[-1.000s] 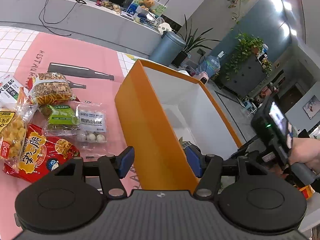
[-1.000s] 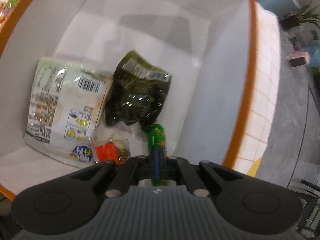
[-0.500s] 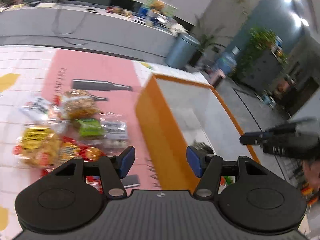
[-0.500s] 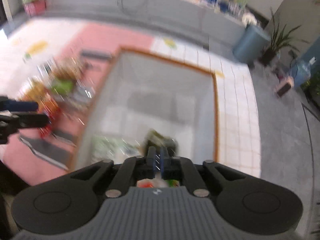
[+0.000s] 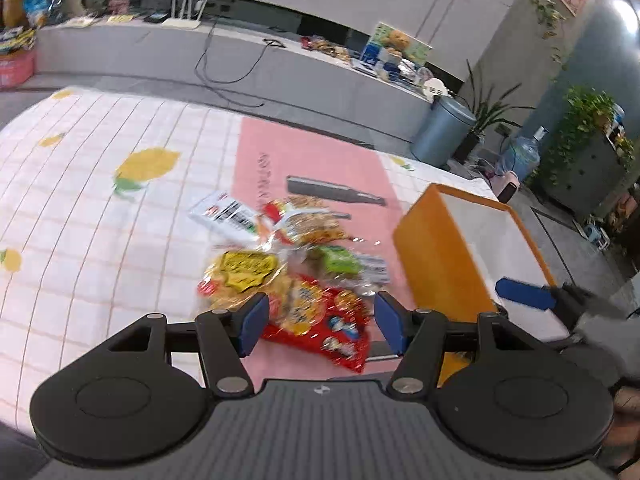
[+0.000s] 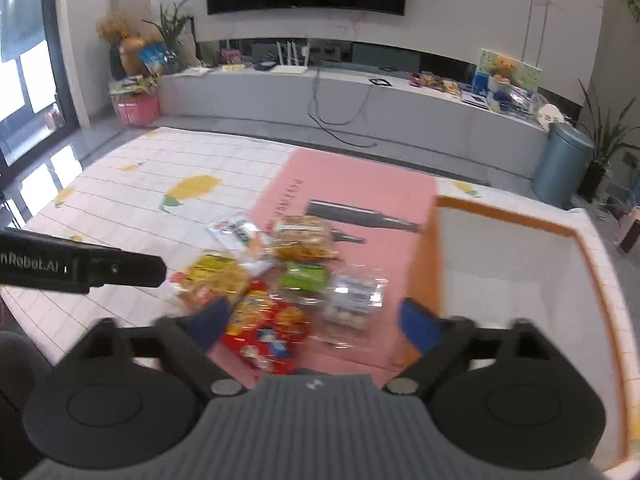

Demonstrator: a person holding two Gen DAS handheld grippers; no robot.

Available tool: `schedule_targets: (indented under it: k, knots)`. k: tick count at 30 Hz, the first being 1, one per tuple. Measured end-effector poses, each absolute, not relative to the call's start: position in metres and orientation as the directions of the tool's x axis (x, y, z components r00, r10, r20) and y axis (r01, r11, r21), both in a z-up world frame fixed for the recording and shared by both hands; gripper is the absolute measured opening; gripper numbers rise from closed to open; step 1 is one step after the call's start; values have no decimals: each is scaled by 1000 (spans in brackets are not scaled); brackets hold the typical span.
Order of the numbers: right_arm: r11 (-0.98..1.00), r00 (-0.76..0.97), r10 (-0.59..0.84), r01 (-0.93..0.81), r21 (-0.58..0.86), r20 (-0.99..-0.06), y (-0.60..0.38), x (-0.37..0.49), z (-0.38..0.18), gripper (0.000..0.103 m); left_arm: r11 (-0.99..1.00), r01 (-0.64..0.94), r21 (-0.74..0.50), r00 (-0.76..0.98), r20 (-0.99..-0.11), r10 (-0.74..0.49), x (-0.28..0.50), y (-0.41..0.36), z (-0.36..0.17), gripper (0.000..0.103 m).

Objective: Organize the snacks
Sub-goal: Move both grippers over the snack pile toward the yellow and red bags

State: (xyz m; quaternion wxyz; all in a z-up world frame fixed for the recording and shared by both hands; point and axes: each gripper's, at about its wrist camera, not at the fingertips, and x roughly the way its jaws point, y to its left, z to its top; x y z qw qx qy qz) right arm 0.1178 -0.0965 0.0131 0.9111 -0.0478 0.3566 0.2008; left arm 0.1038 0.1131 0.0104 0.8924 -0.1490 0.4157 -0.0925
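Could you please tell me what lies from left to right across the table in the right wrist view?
Lemon print → white packet → green packet → clear egg pack → orange box.

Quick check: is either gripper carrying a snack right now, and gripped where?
Nothing is held. The left gripper and the right gripper are both open and empty, above the snack pile beside the orange box.

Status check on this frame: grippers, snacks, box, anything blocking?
Left gripper open, empty, over the snack pile. Right gripper open, empty, between pile and orange box. Nothing blocking the pile.
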Motion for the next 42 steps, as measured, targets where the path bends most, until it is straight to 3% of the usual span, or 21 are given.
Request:
schedule_targets:
  k: [4,7,11,13,19,22,26,31,35,42]
  knots:
    - [879,654,375,-476,28,-656,-67,111,-27,100,939,21,-344,636,-720,-278,103,133,-10,72]
    - [848,715,359,-518,-112,-600,-49,110,-52,100,938,40,-345,692,-667,-275,108,142,-21,73]
    - [814,768,377,-542,-210,-518,-46,112,-74,100,912,137,-387,675,-638,-371,129,146,-42,81]
    - [827,769,384,-532,-180,-511,-53,116,-82,100,915,176,-362,645,-659,-385,144,141,-54,82]
    - [831,749,423,-545,-112,-510,-58,128,-97,100,963,178,-202,606,-749,-270,181,121,-89,83]
    - [832,745,423,-545,-104,-516,-57,131,-102,100,974,191,-121,636,-740,-217,188,113,-99,94]
    - [842,729,423,-536,-64,-539,-60,141,-112,100,977,167,-133,647,-733,-210,203,113,-107,103]
    - [850,720,432,-526,-21,-543,-68,147,-116,100,975,128,-183,616,-755,-223,211,119,-124,103]
    - [846,721,448,-534,-12,-529,-70,148,-118,100,976,159,-147,669,-711,-216,199,115,-129,103]
    - [827,723,443,-557,-69,-530,-65,143,-122,100,966,194,-170,655,-710,-257,198,117,-125,103]
